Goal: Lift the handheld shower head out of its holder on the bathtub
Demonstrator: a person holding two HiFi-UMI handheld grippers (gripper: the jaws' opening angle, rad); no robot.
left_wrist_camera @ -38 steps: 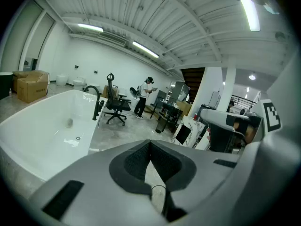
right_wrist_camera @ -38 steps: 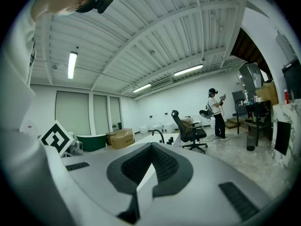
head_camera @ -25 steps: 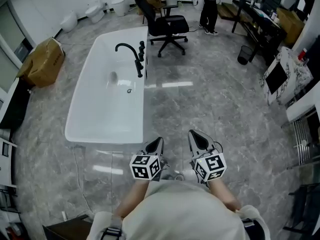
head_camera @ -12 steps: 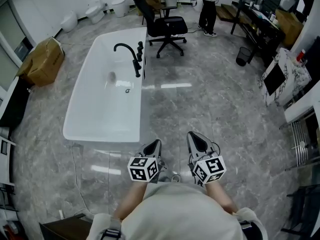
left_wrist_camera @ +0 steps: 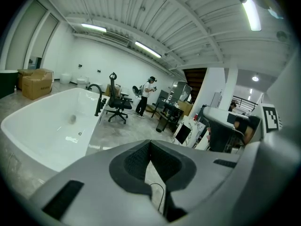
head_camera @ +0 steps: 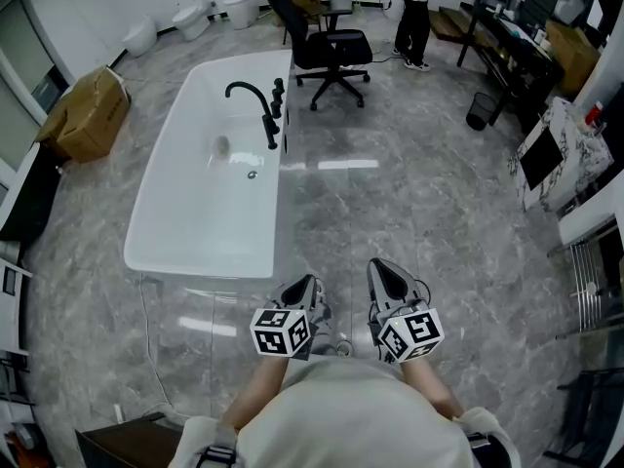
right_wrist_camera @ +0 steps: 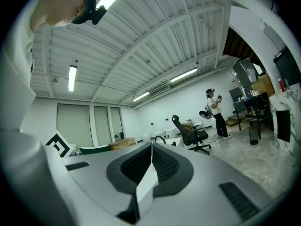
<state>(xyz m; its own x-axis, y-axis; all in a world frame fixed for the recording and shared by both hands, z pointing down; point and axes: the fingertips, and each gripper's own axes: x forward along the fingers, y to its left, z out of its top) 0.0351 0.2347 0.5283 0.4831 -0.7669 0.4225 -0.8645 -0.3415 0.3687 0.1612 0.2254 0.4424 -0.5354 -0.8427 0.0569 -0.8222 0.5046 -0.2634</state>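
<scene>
Both grippers — left (head_camera: 304, 287), right (head_camera: 383, 270) — sit low centre, jaws closed and empty; tub (head_camera: 185, 237) with black faucet (head_camera: 255, 106) lies upper left, well apart.

Open floor (head_camera: 390, 213) up to the bathtub (head_camera: 166, 174); office chair (head_camera: 331, 47) beyond the faucet (head_camera: 265, 117).

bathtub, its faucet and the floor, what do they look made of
Bathtub: glossy white, likely acrylic or ceramic, going by its smooth sheen.
Faucet: matte black, probably coated metal, with no glints.
Floor: polished grey stone or stone-look tile, veined and mirroring the ceiling lights.
</scene>
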